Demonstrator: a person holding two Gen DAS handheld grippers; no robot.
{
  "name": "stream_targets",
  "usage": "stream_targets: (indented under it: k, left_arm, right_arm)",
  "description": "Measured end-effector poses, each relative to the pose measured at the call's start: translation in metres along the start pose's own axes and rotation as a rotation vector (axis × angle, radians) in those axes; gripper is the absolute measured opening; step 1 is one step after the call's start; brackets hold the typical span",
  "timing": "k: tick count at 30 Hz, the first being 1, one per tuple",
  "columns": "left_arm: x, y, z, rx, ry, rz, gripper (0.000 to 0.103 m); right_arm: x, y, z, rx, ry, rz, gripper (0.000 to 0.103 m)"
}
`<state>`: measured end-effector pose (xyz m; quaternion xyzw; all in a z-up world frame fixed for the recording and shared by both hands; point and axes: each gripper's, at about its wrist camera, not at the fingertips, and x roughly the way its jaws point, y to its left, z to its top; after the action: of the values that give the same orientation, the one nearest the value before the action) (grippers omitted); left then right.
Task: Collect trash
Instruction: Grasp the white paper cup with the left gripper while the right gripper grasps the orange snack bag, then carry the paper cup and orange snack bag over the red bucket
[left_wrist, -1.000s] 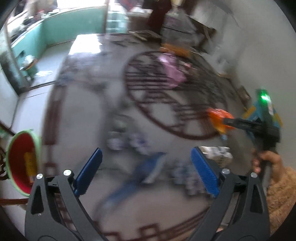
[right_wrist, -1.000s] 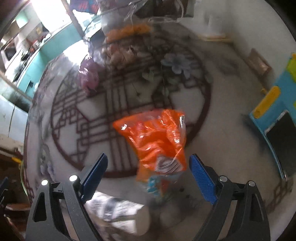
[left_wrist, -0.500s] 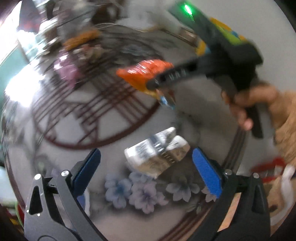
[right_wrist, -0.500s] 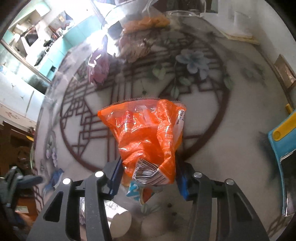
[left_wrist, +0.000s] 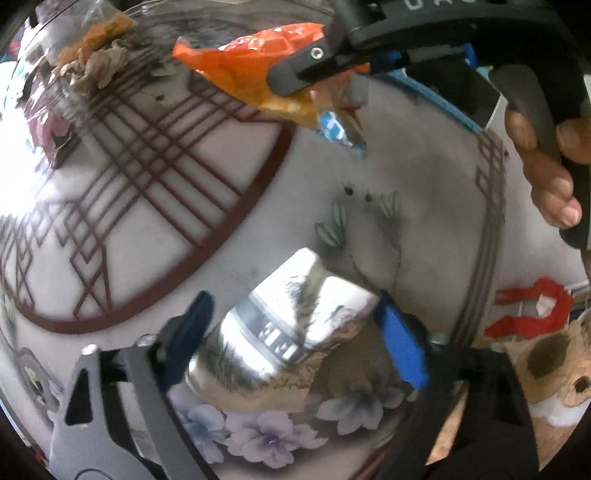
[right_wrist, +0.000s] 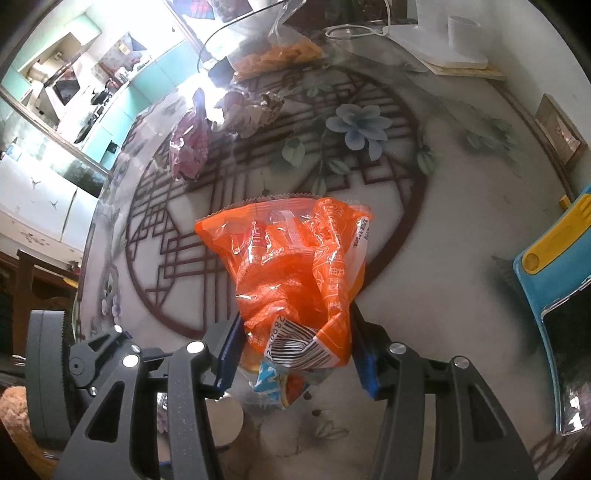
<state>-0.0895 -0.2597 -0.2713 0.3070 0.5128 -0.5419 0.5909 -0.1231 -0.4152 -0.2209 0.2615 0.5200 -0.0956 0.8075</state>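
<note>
A crumpled silver foil wrapper (left_wrist: 288, 332) lies on the patterned glass table (left_wrist: 424, 206). My left gripper (left_wrist: 295, 334) points down over it. Its jaws are closing, and both blue pads (left_wrist: 400, 343) touch the wrapper's edges. My right gripper (right_wrist: 295, 354) is shut on an orange snack bag (right_wrist: 295, 266), pinching its lower end. Its jaws are easing open slightly, with the bag still between them. In the left wrist view the right gripper (left_wrist: 328, 88) holds the same orange snack bag (left_wrist: 251, 59) just above the table. A small blue wrapper (right_wrist: 269, 376) hangs below the bag.
A pink wrapper (right_wrist: 190, 147), crumpled brown paper (right_wrist: 251, 109) and a clear bag of orange snacks (right_wrist: 280, 55) lie at the far side. A blue tray (right_wrist: 554, 266) is at the right. A red bag (left_wrist: 528, 310) and a plush toy (left_wrist: 554, 369) sit beyond the table's edge.
My left gripper swung across the table and came down around the silver wrapper, jaws narrowing. My right gripper closed on the orange bag and shifted slightly with it.
</note>
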Motion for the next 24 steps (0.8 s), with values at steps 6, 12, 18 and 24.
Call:
stream_targets:
  k: [6, 12, 18, 24]
  left_arm:
    - [-0.009, 0.000, -0.003, -0.087, -0.062, 0.003, 0.052]
    - [-0.055, 0.001, -0.009, -0.194, -0.192, 0.097, 0.051]
    - [-0.120, 0.015, -0.006, -0.343, -0.350, 0.222, 0.052]
    - [-0.166, 0.035, -0.012, -0.502, -0.453, 0.273, 0.052]
  right_arm:
    - [-0.007, 0.011, 0.007, -0.023, -0.023, 0.020, 0.050]
    - [-0.018, 0.031, 0.013, -0.052, -0.063, 0.042, 0.050]
    - [-0.045, 0.063, 0.024, -0.108, -0.157, 0.050, 0.050]
    - [-0.067, 0.096, 0.032, -0.169, -0.236, 0.061, 0.051]
